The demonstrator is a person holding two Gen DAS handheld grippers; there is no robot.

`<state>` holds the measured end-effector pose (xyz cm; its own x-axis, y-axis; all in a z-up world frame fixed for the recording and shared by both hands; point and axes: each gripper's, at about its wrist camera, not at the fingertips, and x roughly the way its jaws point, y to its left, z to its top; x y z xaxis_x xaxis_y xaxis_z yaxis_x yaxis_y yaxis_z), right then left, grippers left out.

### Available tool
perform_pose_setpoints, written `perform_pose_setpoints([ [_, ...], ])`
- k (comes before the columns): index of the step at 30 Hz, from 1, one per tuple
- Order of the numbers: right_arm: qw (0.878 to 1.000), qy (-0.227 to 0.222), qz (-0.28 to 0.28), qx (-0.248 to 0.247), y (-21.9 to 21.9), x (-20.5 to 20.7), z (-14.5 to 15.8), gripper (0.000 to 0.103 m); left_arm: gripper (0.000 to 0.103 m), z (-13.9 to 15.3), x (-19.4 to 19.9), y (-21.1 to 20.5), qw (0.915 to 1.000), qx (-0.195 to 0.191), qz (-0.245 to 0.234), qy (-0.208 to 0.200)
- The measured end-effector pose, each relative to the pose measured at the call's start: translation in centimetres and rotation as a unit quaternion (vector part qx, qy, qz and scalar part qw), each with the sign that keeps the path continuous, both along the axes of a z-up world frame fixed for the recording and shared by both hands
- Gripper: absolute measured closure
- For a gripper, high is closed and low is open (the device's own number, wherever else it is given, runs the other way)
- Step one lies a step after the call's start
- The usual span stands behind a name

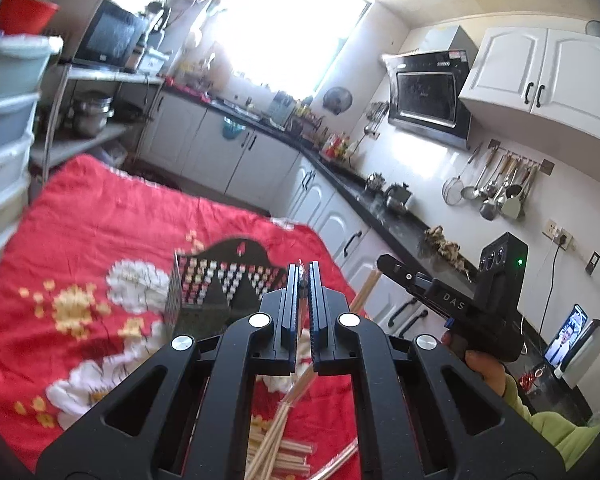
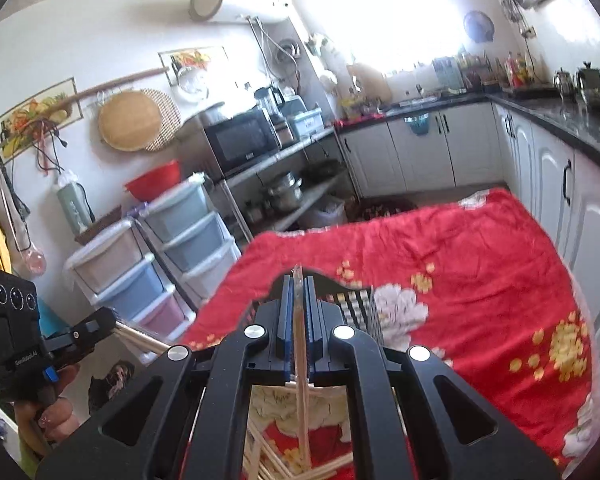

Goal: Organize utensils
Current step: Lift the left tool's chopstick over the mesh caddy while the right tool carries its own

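At the bottom of both wrist views, around 6 o'clock, a loose heap of chopsticks (image 1: 284, 450) lies fanned out on the red floral cloth (image 1: 112, 216) that covers the bench.

The left gripper (image 1: 301, 276) has its jaws nearly closed. A thin clear wrapper with a red tip shows between them, and a stick or two runs down from the pads toward the heap, so it looks clenched on part of the bundle, though what exactly is pinched is hard to tell.

The right gripper (image 2: 298, 280) is clenched on a single chopstick (image 2: 302, 392), which runs straight down between the pads and pokes out just past the fingertips at 12 o'clock.

Just beyond both grippers stands the utensil holder (image 1: 220, 280), a dark perforated caddy with a checkered pattern and a raised back plate, sitting on the cloth. In the right view it is mostly hidden behind the fingers, showing only at about 1 o'clock.

The chopsticks are likely light, stiff and smooth. Held near one end they would swing or pivot in the pads, so a grip near the middle, square across the shaft, seems safer. A plastic sleeve would make the bundle slippery, and sticks could slide out endwise if tipped. The caddy looks light too, and a careless insertion might nudge it across the soft cloth.

Further off, at 2 o'clock in the left view, ladles and strainers (image 1: 496, 188) hang from a wall rail.
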<state>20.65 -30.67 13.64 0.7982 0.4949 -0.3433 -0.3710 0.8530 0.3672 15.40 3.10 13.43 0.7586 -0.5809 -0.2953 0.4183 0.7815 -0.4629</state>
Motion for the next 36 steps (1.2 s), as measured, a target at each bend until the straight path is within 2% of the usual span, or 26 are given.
perform_pose_setpoints([
  [10, 0.997, -0.075, -0.026, 0.005, -0.3, 0.8, 5.5, 0.098, 0.101, 4.4, 0.3, 1.8, 0.9983, 0.0, 0.038, -0.044],
  [17, 0.992, -0.114, -0.049, -0.004, -0.1, 2.2, 7.8, 0.098, 0.101, 6.5, 1.2, 1.8, 0.9962, 0.0, 0.059, -0.064],
  [23, 0.989, -0.134, -0.061, -0.001, -0.1, 3.4, 8.0, 0.098, 0.101, 7.0, 2.5, 0.5, 0.9936, 0.022, 0.085, -0.071],
  [36, 0.984, -0.159, -0.076, -0.011, 0.1, 4.7, 5.6, 0.098, 0.101, 4.3, 4.8, -1.0, 0.9935, 0.04, 0.095, -0.049],
])
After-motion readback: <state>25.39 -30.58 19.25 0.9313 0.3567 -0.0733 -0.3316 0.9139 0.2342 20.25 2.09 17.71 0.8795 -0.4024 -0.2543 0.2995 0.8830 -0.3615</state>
